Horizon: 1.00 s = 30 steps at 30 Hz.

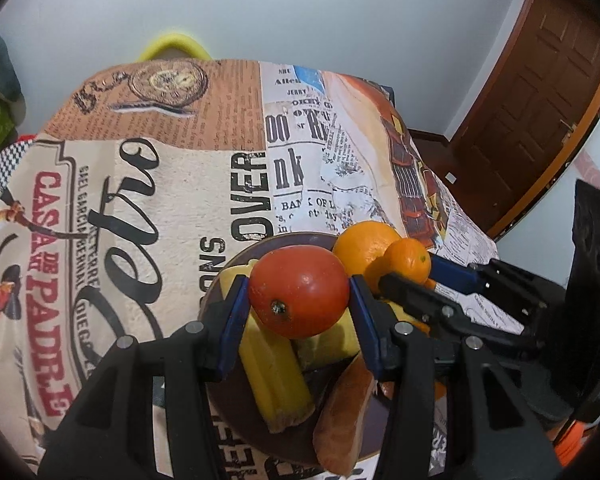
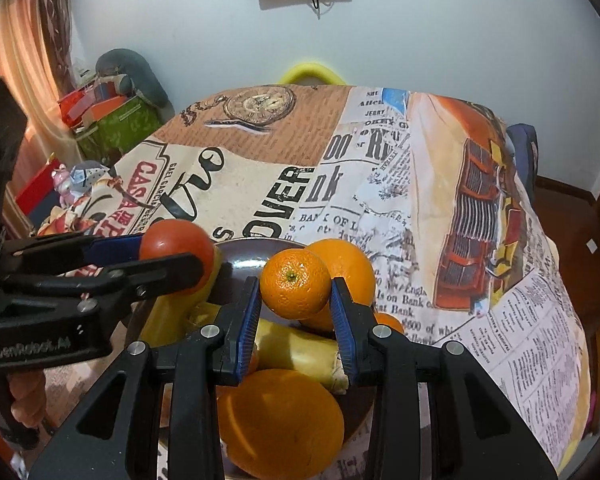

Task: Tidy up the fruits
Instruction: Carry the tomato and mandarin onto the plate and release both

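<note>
Lifting step: left gripper [image 1: 299, 294] clamped tomato [image 1: 299, 292], right gripper [image 2: 295, 298] clamped mandarin [image 2: 295, 283] above plate [image 1: 296, 239]; next, likely carry clear, sort onto tablecloth [image 1: 172, 184].

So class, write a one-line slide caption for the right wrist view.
Right gripper holds a mandarin above the fruit plate; left gripper holds a tomato.

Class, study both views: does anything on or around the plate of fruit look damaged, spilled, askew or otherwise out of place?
One thing: the red fruit held in the left tool looks like a tomato, odd among oranges and bananas on the plate. Nothing is spilled; the right tool holds a small orange cleanly.
</note>
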Each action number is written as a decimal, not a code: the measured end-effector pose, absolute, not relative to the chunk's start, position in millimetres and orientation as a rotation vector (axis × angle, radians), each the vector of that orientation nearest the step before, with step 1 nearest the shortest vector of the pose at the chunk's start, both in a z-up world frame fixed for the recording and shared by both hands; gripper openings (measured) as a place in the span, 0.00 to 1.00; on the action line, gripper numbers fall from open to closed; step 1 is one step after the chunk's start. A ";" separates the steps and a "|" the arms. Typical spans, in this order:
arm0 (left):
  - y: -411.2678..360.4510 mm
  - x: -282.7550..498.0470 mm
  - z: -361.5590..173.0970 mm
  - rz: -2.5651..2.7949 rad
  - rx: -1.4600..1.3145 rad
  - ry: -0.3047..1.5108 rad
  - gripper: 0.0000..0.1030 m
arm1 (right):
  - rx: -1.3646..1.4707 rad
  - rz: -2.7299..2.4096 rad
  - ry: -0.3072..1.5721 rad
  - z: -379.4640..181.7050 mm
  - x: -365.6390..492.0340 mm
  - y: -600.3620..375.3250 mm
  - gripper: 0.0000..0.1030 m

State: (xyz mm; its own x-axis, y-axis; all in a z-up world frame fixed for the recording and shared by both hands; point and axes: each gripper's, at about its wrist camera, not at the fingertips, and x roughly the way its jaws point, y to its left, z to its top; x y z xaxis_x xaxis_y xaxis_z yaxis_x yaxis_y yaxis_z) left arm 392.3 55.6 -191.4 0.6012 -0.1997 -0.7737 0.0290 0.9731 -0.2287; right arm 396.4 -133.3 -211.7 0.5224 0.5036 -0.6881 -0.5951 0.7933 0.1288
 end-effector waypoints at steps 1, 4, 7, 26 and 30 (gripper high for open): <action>55.2 394.2 -193.4 -0.137 -0.205 0.925 0.48 | -0.132 0.660 0.780 -212.3 396.8 -132.8 0.31; 52.2 396.6 -196.8 -0.140 -0.197 0.932 0.48 | -0.135 0.656 0.781 -214.7 398.2 -132.6 0.31; 55.4 397.5 -198.9 -0.141 -0.219 0.935 0.48 | -0.131 0.658 0.787 -217.4 399.2 -132.0 0.31; 63.6 368.3 -170.3 -0.095 -0.197 0.860 0.55 | -0.120 0.626 0.755 -197.9 374.7 -149.9 0.47; 67.0 344.9 -154.0 -0.070 -0.171 0.828 0.55 | -0.113 0.624 0.730 -183.6 356.9 -155.0 0.47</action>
State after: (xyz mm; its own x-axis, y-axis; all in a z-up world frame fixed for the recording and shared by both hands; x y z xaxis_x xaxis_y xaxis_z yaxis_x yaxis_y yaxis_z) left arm 344.9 67.0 -154.0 0.6747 -0.1284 -0.7268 -0.0051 0.9839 -0.1786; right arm 356.9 -155.0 -183.6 0.5735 0.4932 -0.6541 -0.5696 0.8139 0.1143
